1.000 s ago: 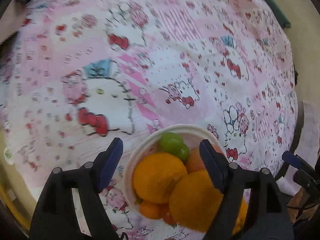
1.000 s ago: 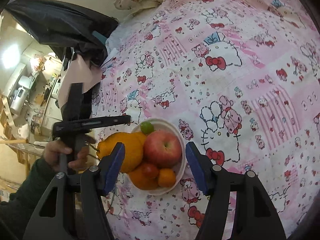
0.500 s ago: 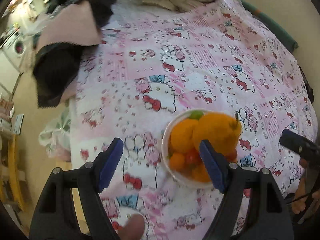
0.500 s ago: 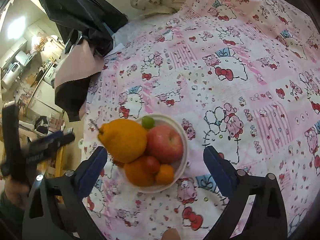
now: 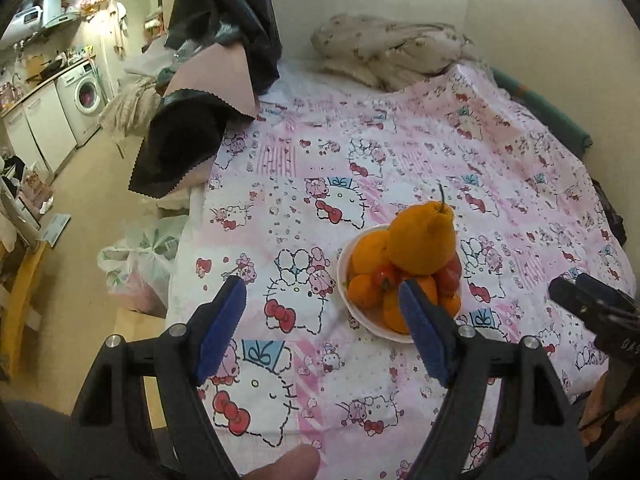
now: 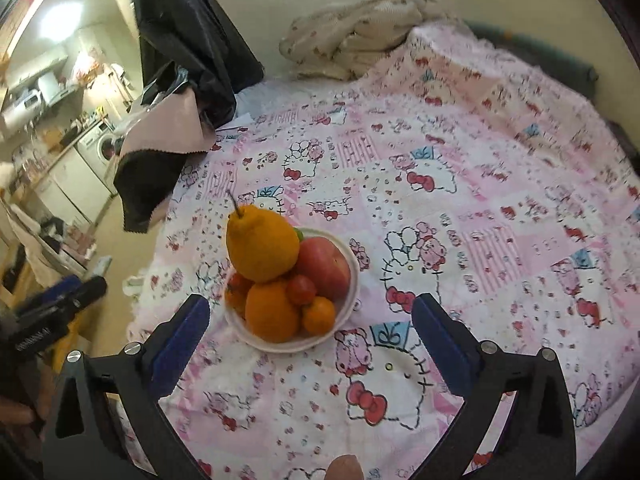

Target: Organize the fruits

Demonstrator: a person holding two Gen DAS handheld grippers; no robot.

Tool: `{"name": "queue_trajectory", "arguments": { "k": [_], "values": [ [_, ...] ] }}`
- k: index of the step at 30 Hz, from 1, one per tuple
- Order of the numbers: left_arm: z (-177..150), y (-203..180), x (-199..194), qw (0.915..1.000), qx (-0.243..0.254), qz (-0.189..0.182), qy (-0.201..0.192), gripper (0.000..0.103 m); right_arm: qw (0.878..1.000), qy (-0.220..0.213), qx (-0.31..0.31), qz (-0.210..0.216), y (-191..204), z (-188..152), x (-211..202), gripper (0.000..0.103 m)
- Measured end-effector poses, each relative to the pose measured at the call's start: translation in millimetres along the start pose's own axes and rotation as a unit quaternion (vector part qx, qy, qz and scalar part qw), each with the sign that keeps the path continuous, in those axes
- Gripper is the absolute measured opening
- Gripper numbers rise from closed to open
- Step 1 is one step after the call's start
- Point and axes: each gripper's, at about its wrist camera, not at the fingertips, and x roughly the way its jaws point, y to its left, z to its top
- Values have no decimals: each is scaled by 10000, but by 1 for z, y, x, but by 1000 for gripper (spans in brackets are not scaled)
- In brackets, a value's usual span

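A round white bowl [image 6: 348, 264] full of fruit stood on the pink cartoon-cat bedsheet [image 6: 480, 208], with a big knobby orange citrus [image 6: 262, 246] on top, beside a red apple [image 6: 324, 266]. The right gripper [image 6: 310, 338] hung above the near side of the bowl; its jaws had just been opening and stood wide and empty. The left gripper [image 5: 322, 330] was open too and held nothing.

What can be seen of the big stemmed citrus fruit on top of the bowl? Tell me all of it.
The big citrus fruit is deep orange with a bumpy, dull peel, a round body narrowing to a knobby neck, and a thin dark stem. It stands roughly upright at the top of the pile in the white bowl, stem tilted slightly. It rests on the oranges below and touches the red apple. No gripper touches it.
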Motion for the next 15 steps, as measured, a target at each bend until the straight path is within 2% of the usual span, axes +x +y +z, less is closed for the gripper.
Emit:
{"name": "queue_trajectory", "arguments": {
  "k": [6,9,13,15],
  "values": [
    [-20,-11,-4,9998,146,-13,-146,76,9988,-422,-131,-222,11,-22,-13,103],
    [-26,-11,-5,9998,40,-90,-143,79,9973,-580,-301,-329,20,-24,-15,103],
    [-33,-10,-5,9997,-33,-35,-224,94,9944,-700,-659,-449,34,-27,-14,103],
    [-34,-13,-4,9997,40,-12,-242,96,9931,-776,-738,-486,38,-27,-16,103]
  ]
}}
